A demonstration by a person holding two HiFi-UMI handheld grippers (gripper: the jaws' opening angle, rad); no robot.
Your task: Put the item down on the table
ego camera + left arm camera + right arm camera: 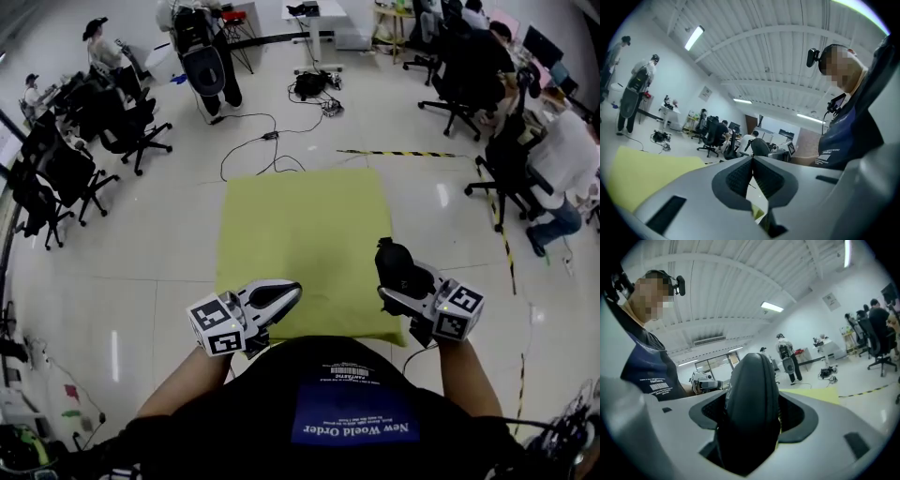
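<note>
Right claw (753,420) clamps black item (751,383).

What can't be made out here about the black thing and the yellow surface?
- The black item: in the right gripper view, its lower end is hidden by the right gripper; what it is remains unclear.
- The yellow surface: in the head view, its near edge is hidden behind the person's torso; no legs show, so whether it is a table or a mat is unclear.

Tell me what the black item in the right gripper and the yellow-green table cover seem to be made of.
Black item: likely hard plastic or rubber; smooth, rounded, with a dull sheen.
Yellow-green table cover: probably cloth or foam; matte, no glare, unlike the shiny floor.
</note>
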